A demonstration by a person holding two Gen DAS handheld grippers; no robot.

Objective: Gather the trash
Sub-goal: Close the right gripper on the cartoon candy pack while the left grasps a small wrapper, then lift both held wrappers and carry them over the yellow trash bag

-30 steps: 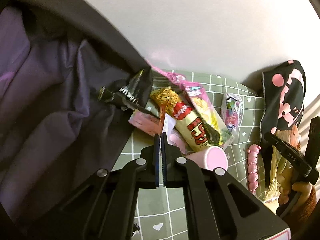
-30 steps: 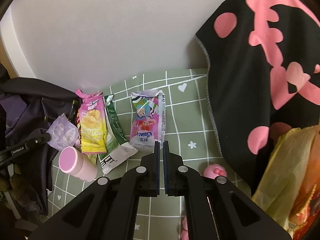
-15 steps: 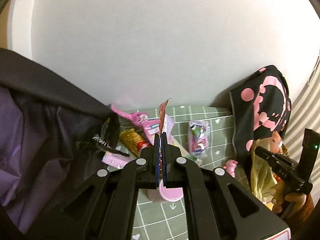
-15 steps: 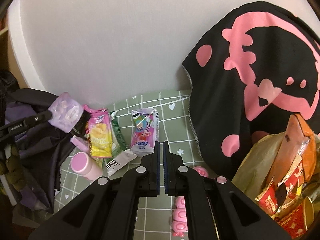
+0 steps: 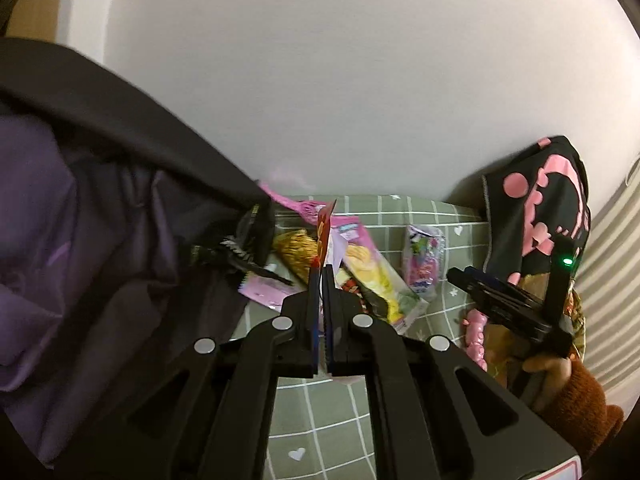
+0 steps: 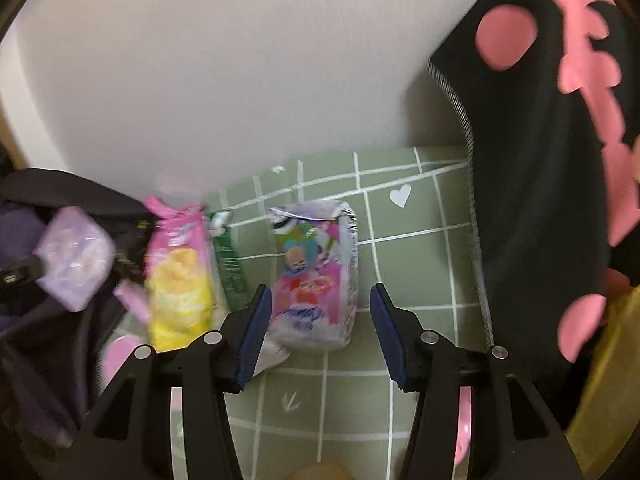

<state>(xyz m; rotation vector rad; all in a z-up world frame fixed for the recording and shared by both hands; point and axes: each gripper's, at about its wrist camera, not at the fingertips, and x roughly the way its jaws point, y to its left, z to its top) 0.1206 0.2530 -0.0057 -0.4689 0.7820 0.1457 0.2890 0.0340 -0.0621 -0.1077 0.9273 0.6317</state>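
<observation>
right tongs now opening over tissue pack, earlier shut

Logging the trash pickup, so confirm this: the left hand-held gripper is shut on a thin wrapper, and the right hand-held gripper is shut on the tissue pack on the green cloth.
Wrong about the right hand-held gripper: the right wrist view shows its jaws opening, apart on either side of the tissue pack, not pressing it. The left hand-held gripper is indeed shut on a thin wrapper.

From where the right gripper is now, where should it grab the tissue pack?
Take the tissue pack across its two long sides near the lower end, coming straight down. It lies flat and lengthwise between the opening jaws of the right gripper, untouched, with bare mat on its right.
</observation>
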